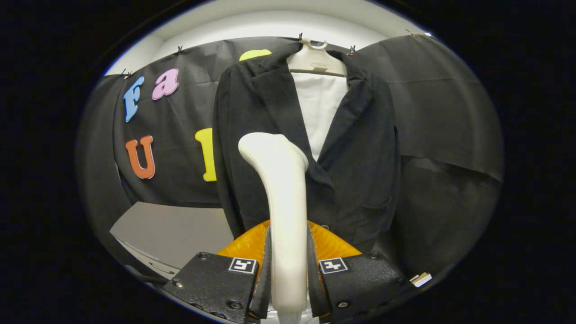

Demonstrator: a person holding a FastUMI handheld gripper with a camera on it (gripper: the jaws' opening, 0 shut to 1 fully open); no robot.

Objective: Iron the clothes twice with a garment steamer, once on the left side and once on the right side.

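White steamer (283, 202) sits clamped between our gripper (288, 270) fingers, its head against the black jacket (360, 157) near centre. Next we judge a slow stroke toward twelve o'clock.

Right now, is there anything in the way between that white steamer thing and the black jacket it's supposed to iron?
Nothing visible stands between them. The gripper is shut on the steamer, whose head rises just ahead of the fingers, in front of the jacket hanging on its hanger. Whether the head touches the cloth cannot be told.
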